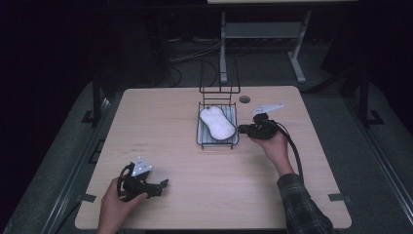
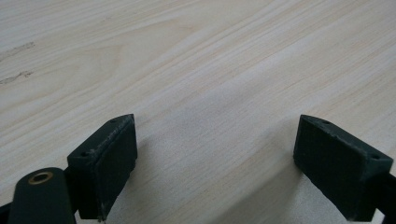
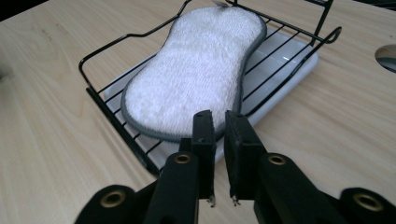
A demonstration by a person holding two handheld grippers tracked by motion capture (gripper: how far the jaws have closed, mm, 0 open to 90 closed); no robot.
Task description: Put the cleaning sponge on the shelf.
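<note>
- My right tool (image 3: pixel 218 123) has its two black jaws drawn nearly together, only a thin slit between them and nothing held there.
- It sits at the near right edge of the black wire rack (image 3: pixel 108 114), jaw tips just short of the rim wire and pointing in over it.
- Directly ahead of those tips lies the white, peanut-shaped scrubbing pad with a grey border (image 3: pixel 196 74), flat on the rack wires, with a pale grey drip tray (image 3: pixel 299 65) under the rack.
- In the right gripper view the pad's long axis runs away from the tool and slightly rightward; its broad near end is the part closest to the jaws.
- In the high view the pad (image 1: pixel 217 123) lies just left of my right tool (image 1: pixel 242 129).
- My left tool (image 1: pixel 163 185) rests low over the light wood tabletop (image 1: pixel 160 126), jaws spread wide and empty, well apart from the rack.
- Judgement: the right tool is the nearer; its jaws would need widening before closing on the pad's edge.
</note>
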